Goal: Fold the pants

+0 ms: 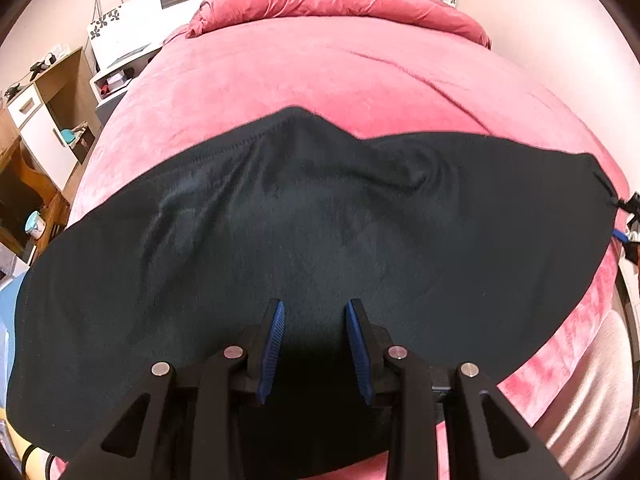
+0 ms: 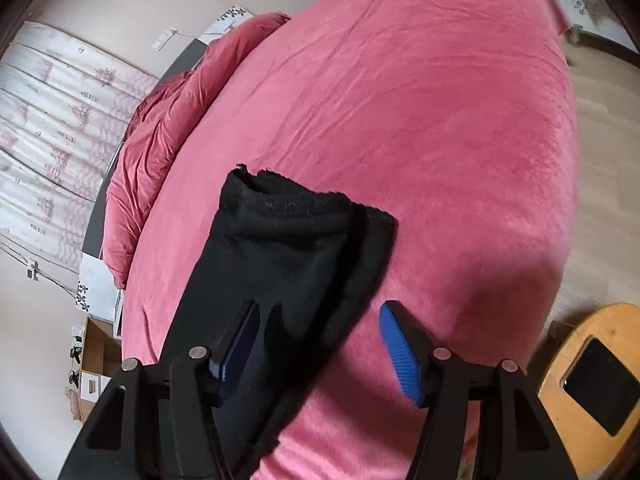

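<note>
Across the near half of the pink bed cover lie the black pants, spread as one broad dark band that runs from the left edge of the bed toward the right. They look already doubled leg over leg, since only a single wide panel shows, with a seam and a few soft wrinkles near its far edge. The left gripper hovers low over the near part of that panel, its blue pads standing apart with nothing pinched between them. From the right wrist view, one end of the pants lies heaped in a thick, slightly rumpled stack on the cover. The right gripper stands wide, its left finger over the cloth and its right finger over bare cover, neither pad pressing on the fabric. A judgement from this: the lengthwise fold seems done and one end may have just been laid over, but the bundle is long and untidy, so at least one more crosswise fold and some smoothing remain.
</note>
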